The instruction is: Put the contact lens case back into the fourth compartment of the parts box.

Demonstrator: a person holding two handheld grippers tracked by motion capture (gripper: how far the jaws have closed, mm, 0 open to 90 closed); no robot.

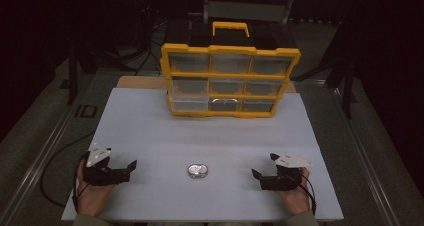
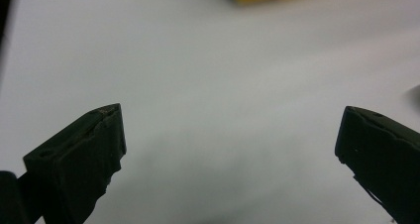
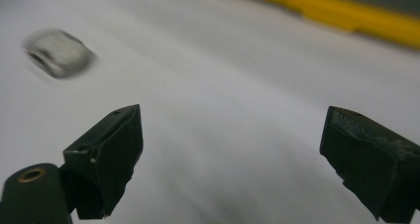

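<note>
A small shiny metal piece (image 1: 197, 171) lies on the white board (image 1: 150, 131) near its front edge, between my two grippers; it is a blurred grey shape (image 3: 58, 53) at the upper left of the right gripper view. My left gripper (image 1: 129, 162) rests at the front left, open, with nothing between its jaws (image 2: 230, 135). At the front right my right gripper (image 1: 260, 172) is open too, jaws wide and empty (image 3: 230, 135). A yellow drawer cabinet (image 1: 230, 81) with a handle and clear drawers stands at the back of the board.
The board lies on a darker table with a metal rail (image 1: 45, 151) along its left side. Cables trail from both grippers. The cabinet's yellow edge (image 3: 346, 13) runs across the top of the right gripper view.
</note>
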